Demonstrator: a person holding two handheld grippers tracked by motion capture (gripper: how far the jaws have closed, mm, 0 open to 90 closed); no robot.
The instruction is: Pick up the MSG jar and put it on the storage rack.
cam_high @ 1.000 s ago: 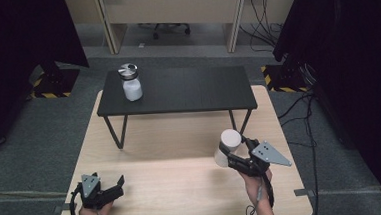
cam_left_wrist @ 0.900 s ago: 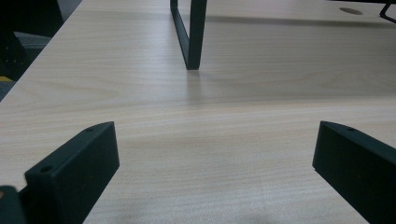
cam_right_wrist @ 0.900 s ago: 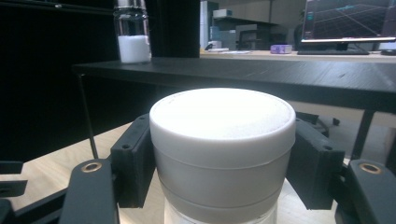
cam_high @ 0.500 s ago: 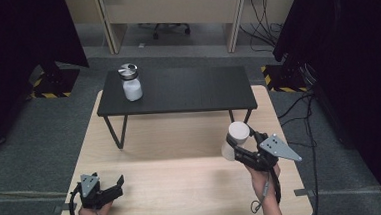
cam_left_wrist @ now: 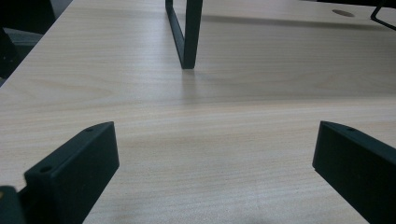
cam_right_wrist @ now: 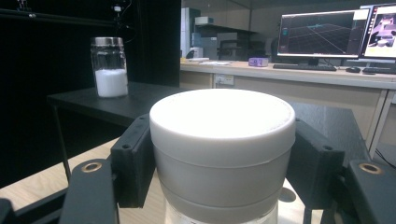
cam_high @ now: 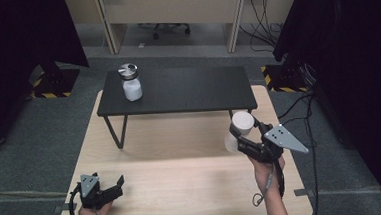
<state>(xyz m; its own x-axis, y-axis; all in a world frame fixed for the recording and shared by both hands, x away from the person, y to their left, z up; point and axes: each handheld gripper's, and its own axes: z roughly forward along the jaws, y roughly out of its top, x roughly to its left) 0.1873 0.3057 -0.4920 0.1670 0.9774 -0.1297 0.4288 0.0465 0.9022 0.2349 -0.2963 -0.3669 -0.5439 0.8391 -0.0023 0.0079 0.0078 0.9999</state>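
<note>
Right gripper: the black two-jaw right gripper [cam_high: 245, 145] is clamped on a white-lidded round jar [cam_high: 239, 129], its pads pressing the sides just under the lid [cam_right_wrist: 222, 122].
Jar position: the white-lidded jar is held upright in the air above the pale wooden table [cam_high: 183, 188], on the person's right, just in front of the right end of the low black metal-legged bench [cam_high: 177, 90]. It touches neither the table nor the bench.
Left gripper: the black left gripper [cam_high: 114, 186] rests low at the near left of the wooden table, jaws spread wide with nothing between them; in the left gripper view bare wood grain lies between the two black pads [cam_left_wrist: 74, 177].
Other jar: a clear glass jar with a silver metal lid [cam_high: 130, 82], about half full of white powder, stands upright at the left end of the black bench, well apart from the held jar.
Done, as I judge it: the pickup looks complete, with a firm, level grip and the jar clear of the table.
Left, as I judge it: the carry and the set-down remain; the bench top beside the glass jar seems the likely place, though the pictures do not settle that.
Risk: the grip sits high near the lid, so the body below could swing.
</note>
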